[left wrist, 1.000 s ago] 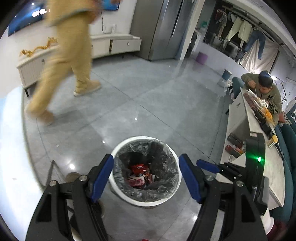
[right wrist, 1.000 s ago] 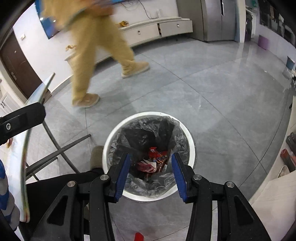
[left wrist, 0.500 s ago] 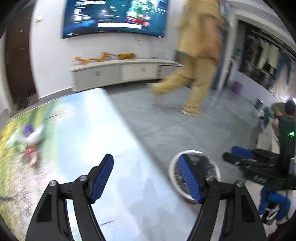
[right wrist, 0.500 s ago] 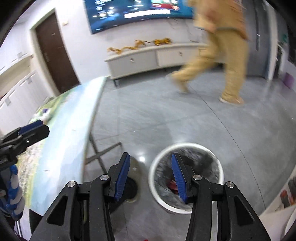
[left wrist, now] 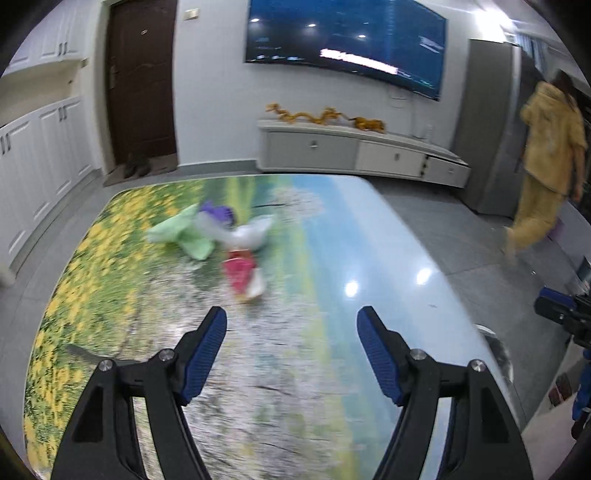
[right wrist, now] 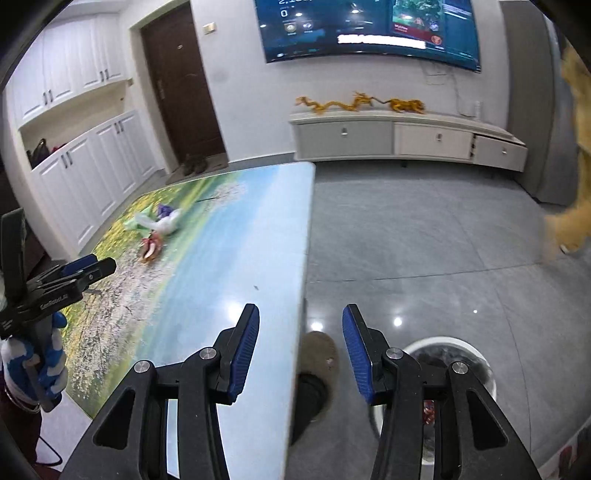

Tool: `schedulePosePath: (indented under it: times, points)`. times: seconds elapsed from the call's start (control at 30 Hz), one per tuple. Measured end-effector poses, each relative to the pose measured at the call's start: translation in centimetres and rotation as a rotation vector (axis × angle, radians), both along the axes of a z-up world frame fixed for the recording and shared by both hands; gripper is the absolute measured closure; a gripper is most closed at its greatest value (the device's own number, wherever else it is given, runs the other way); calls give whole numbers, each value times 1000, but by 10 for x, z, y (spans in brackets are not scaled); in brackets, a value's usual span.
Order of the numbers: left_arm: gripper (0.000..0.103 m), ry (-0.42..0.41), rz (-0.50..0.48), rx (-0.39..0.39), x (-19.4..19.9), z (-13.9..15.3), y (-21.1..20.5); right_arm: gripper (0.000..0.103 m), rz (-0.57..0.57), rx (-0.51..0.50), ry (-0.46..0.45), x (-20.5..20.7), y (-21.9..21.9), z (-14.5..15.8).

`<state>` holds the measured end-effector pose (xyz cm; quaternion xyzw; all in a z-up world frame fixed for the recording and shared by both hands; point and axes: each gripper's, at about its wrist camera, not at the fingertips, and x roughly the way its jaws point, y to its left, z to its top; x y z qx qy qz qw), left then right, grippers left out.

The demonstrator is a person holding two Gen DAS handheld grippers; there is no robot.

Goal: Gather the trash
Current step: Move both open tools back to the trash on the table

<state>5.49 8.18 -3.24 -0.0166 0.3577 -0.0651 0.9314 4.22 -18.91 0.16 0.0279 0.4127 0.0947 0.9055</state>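
Several pieces of trash lie on a table [left wrist: 369, 258] printed with a flower-field picture: a green wrapper [left wrist: 181, 234], a white and purple crumpled bag [left wrist: 236, 227] and a red packet [left wrist: 243, 275]. The same pile of trash [right wrist: 157, 230] shows far left in the right wrist view. My left gripper [left wrist: 291, 328] hangs open and empty over the table, short of the trash. My right gripper [right wrist: 301, 330] is open and empty over the table's right edge. A white bin [right wrist: 476, 363] lined with a grey bag stands on the floor at lower right, partly behind the gripper.
A person in yellow clothes [left wrist: 546, 162] walks at the far right. A low white cabinet [right wrist: 406, 138] with golden ornaments and a wall screen [right wrist: 369, 29] stand behind. White cupboards [right wrist: 85, 177] and a dark door [right wrist: 177, 81] are at the left. Grey tiled floor [right wrist: 424, 240] lies beside the table.
Both grippers swung away from above the bin up toward the table. The trash pile has come into view ahead of the left gripper. The person walked off to the right.
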Motion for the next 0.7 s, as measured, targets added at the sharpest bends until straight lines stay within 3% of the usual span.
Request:
schedulePosePath:
  times: [0.4, 0.7]
  points:
    - [31, 76, 68, -68, 57, -25, 35, 55, 175, 45, 47, 87, 72, -25]
    - [31, 120, 82, -46, 107, -48, 36, 52, 273, 126, 77, 155, 131, -47]
